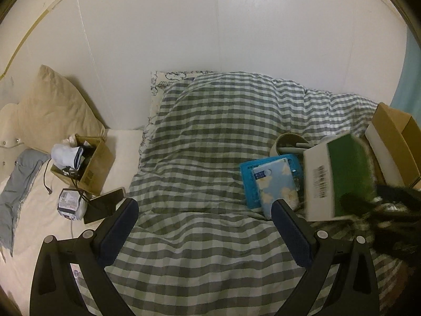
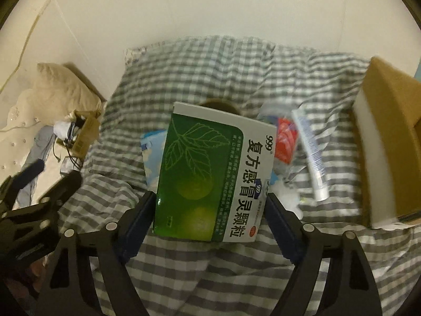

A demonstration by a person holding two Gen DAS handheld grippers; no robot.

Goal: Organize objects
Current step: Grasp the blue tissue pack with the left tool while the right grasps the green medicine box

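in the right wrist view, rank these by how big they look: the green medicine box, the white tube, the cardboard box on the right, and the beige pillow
Largest to smallest, as they look:
1. green medicine box, though it sits nearest the camera, which inflates it
2. cardboard box, cut off by the picture's edge, so this rank is unsure
3. beige pillow
4. white tube

Black plastic gripper frames, slotted struts, round silver screw heads at the pivots. Flat dark navy pads on left gripper (image 1: 205,205) and right gripper (image 2: 209,200) fingers.

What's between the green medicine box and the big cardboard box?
In the right wrist view, a white tube and a red packet lie on the checked duvet between the medicine box and the cardboard box.
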